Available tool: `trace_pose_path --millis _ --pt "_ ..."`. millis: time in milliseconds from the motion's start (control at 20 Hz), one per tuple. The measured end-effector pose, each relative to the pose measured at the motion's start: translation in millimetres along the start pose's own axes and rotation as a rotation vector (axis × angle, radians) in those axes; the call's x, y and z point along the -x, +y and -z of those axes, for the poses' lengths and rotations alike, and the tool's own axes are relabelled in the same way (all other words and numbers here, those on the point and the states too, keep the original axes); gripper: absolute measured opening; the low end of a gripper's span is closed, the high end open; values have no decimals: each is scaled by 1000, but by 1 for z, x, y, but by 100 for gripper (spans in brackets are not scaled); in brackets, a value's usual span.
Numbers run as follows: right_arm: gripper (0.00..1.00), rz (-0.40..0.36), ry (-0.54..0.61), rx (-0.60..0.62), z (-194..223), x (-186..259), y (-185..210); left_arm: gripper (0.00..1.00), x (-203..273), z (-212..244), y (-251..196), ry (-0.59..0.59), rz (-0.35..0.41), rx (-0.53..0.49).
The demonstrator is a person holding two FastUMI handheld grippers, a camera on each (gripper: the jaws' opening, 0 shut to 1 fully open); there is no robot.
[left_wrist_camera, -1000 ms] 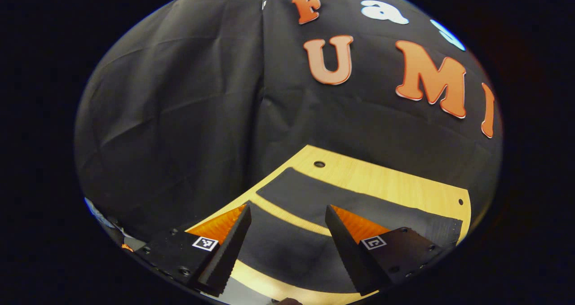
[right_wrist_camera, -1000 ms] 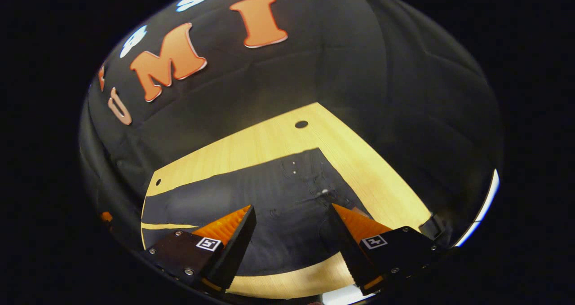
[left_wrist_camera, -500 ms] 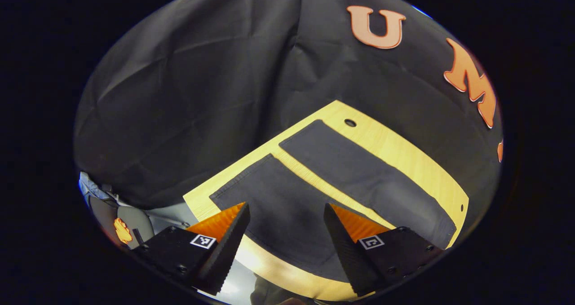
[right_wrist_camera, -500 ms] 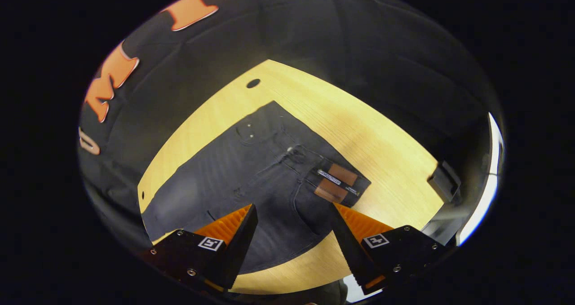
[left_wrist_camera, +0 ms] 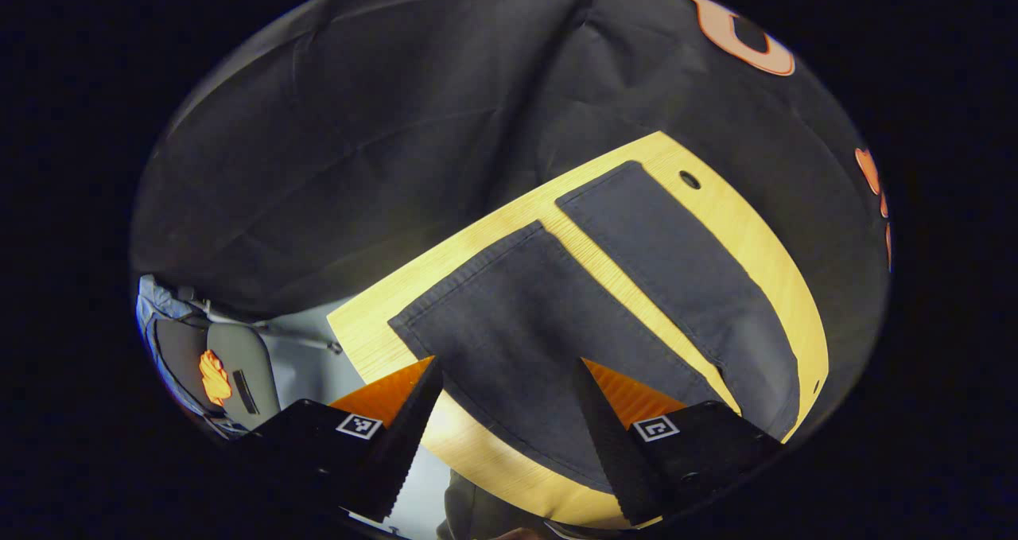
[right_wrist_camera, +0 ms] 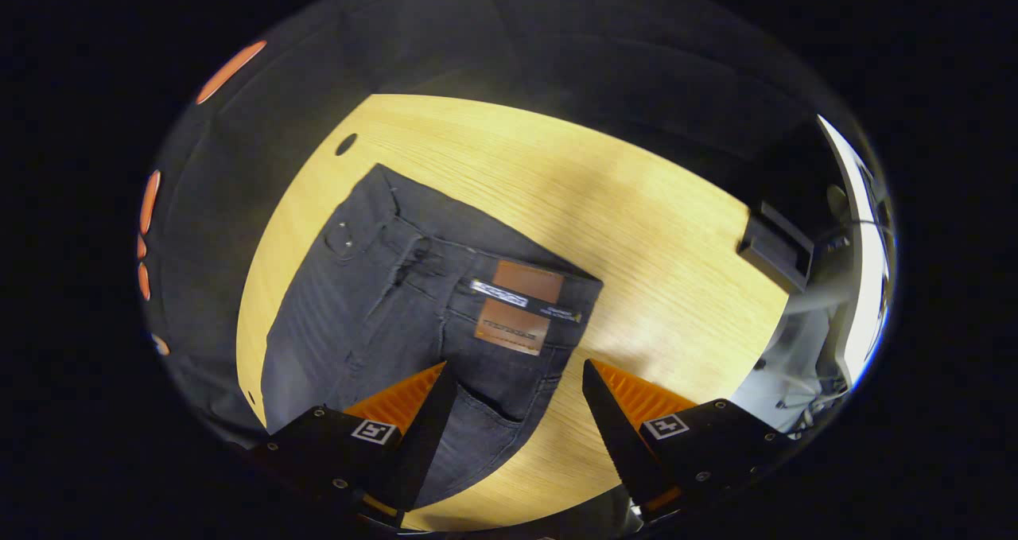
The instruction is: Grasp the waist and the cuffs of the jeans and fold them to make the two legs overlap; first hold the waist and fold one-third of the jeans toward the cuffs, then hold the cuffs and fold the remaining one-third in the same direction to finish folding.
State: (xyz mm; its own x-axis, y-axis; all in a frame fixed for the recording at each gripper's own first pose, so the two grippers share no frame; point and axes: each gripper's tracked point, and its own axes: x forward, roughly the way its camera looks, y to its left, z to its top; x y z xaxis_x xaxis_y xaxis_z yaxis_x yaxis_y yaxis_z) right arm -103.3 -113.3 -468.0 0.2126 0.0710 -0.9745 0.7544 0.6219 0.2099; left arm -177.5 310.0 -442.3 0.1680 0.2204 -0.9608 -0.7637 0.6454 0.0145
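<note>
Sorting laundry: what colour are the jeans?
Dark grey, nearly black; the jeans show best in the right gripper view.

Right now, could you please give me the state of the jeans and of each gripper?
jeans: flat on the wooden table, unfolded, legs apart with bare wood between, waist fastened.
left gripper: jaws open, above the near leg's cuff, holding nothing.
right gripper: jaws open, above the waist, holding nothing.

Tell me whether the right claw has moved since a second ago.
Yes. The right claw has swung toward the jeans' waist; the table hole slid up-left in its view.
</note>
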Motion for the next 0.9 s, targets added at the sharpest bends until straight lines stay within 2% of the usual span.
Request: trace_pose_path --millis 150,250,450,550,600,650,700,750,800,900 --pt "97 -38 34 -113 0 -12 5 98 -10 1 8 54 -23 27" --pt "97 -32 35 -136 -4 -14 5 98 -15 2 13 90 -45 49" --pt "89 50 67 -70 0 -19 0 98 -28 -5 27 161 -104 83" --pt "85 114 106 -78 0 -18 -6 98 -30 -4 34 195 -122 96" --pt "70 144 111 -85 0 -20 -7 98 -30 -2 32 209 -125 106" --pt "72 183 115 -72 2 -21 -11 98 -30 -3 32 218 -129 115" --pt "60 217 103 -51 1 -21 -13 99 -30 -5 32 224 -136 123" --pt "54 237 92 -25 1 -20 -13 98 -32 -5 32 232 -139 130" --pt "42 245 82 8 1 -21 -13 98 -31 -7 30 237 -140 143" --pt "42 227 71 9 3 -22 -13 98 -35 -6 28 259 -134 156"
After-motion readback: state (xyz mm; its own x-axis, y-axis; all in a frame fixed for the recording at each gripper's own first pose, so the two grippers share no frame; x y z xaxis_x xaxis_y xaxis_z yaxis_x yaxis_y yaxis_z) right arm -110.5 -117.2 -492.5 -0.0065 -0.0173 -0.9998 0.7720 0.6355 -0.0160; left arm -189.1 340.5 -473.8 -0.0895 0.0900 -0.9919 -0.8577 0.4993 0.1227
